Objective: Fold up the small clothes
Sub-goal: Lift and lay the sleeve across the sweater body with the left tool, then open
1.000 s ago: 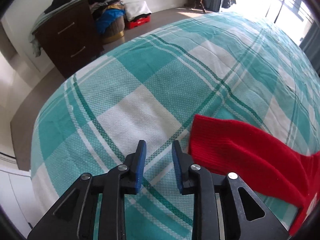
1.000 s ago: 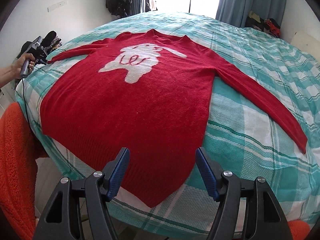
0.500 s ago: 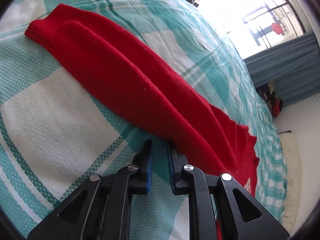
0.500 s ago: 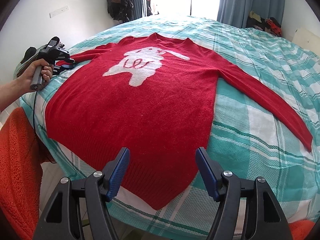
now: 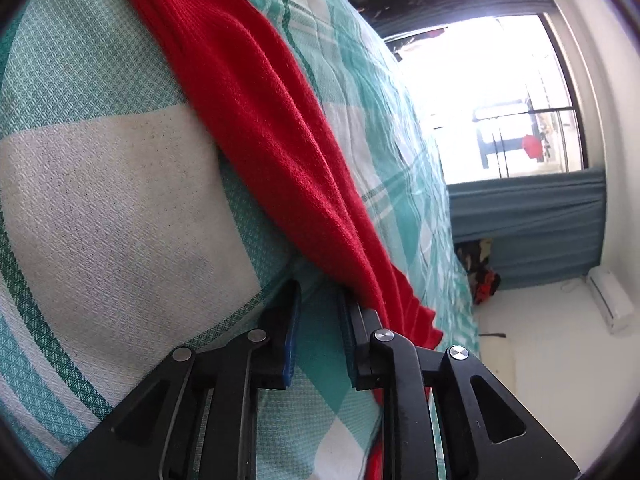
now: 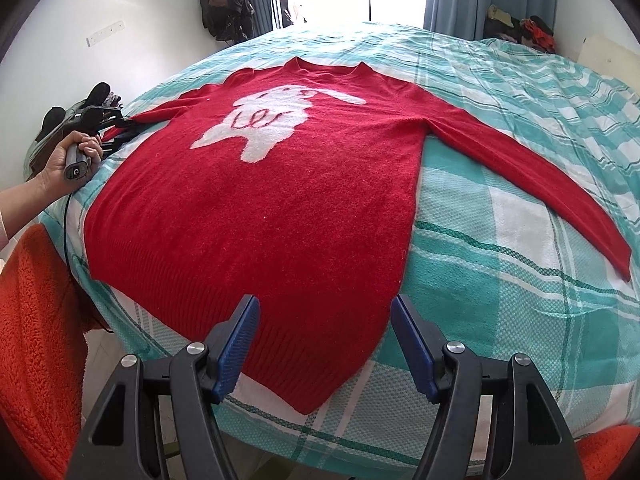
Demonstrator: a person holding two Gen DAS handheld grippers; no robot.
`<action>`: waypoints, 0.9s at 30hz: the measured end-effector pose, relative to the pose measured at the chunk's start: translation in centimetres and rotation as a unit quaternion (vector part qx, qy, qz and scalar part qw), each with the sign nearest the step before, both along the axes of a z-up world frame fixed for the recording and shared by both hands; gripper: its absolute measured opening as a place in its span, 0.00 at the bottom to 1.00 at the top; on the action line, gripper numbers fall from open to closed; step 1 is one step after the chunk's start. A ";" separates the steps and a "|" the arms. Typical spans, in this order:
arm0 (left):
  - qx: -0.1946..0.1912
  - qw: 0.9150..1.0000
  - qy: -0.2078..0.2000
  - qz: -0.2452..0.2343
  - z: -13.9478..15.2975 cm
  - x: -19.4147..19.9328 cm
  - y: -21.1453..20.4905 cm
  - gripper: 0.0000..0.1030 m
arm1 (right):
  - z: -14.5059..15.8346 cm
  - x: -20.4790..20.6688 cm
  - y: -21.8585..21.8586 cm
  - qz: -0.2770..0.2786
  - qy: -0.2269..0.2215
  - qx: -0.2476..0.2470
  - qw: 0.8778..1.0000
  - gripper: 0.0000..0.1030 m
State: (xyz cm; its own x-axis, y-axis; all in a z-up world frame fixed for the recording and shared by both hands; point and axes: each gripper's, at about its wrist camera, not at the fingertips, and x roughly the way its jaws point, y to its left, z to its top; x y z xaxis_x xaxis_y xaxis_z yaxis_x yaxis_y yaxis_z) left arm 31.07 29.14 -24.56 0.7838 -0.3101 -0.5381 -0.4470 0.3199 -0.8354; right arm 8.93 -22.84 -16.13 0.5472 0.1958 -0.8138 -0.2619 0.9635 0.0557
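Note:
A red sweater [image 6: 280, 200] with a white animal design lies flat, face up, on the teal-and-white checked bedspread [image 6: 500, 260], both sleeves spread out. My right gripper [image 6: 324, 316] hovers open above the hem with nothing between its fingers. In the left wrist view the sweater's sleeve [image 5: 272, 120] runs diagonally over the bedspread [image 5: 100, 184]. My left gripper [image 5: 319, 292] sits low beside that sleeve near the armpit. Its jaws are opening from a narrow gap with only bedspread showing between them, and the cloth brushes the outside of the right finger [image 5: 360, 320]. A hand [image 6: 68, 156] holds it.
Orange fleece [image 6: 32, 340] hangs off the bed's near left corner, where the bed edge runs just under my right gripper. Bags [image 6: 224, 8] hang on the far wall. A bright window with blue curtains [image 5: 528, 216] and a clothes pile [image 6: 520, 28] lie beyond the bed.
My left gripper swung from the cuff end along the sleeve toward the body, rolling and sinking to the bedspread; its gap narrowed, then widened a little. The right gripper stayed put.

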 end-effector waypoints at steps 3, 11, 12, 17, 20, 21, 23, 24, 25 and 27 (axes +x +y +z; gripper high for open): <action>-0.001 1.000 -0.022 -0.005 0.6 -0.5 0.0 0.32 | -0.1 -0.1 0.4 0.008 0.002 -0.004 1.000 0.66; -0.040 0.997 -0.059 0.028 0.3 -2.0 0.6 0.44 | -0.5 -0.1 0.9 0.018 0.007 -0.009 1.000 0.66; -0.037 0.998 -0.052 0.029 0.2 -1.4 0.6 0.44 | -0.6 -0.1 1.0 0.019 0.007 -0.009 1.000 0.66; -0.011 0.999 -0.018 0.026 0.0 0.7 0.5 0.18 | -0.6 -0.1 1.1 0.022 0.007 -0.010 1.000 0.66; -0.013 0.999 0.019 0.044 -0.6 -0.6 0.9 0.03 | -0.4 -0.2 0.8 0.016 0.005 -0.008 1.000 0.66; -0.001 0.998 0.030 0.048 -0.2 -1.3 0.8 0.03 | -0.4 -0.2 0.7 0.013 0.004 -0.007 1.000 0.66; 0.038 0.997 0.053 0.041 0.6 -1.6 0.3 0.03 | -0.3 -0.1 0.5 0.009 0.003 -0.005 1.000 0.66; 0.056 0.996 0.066 0.034 0.6 -1.4 0.1 0.03 | -0.3 -0.1 0.3 0.007 0.004 -0.004 1.000 0.66; 0.073 0.994 0.078 0.028 0.5 -1.0 0.0 0.07 | -0.4 0.0 0.2 0.005 0.005 -0.002 1.000 0.66; 0.090 0.991 0.096 0.018 0.8 -0.5 -0.2 0.07 | -0.7 0.2 0.2 0.005 0.010 0.000 1.000 0.66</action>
State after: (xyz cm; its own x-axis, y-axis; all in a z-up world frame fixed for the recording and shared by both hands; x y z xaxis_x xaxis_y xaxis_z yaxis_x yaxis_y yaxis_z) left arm 30.56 28.90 -23.80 0.6703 -0.1680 -0.7229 -0.6066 0.4371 -0.6641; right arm 9.13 -22.66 -16.79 0.5285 0.2016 -0.8246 -0.2702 0.9608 0.0617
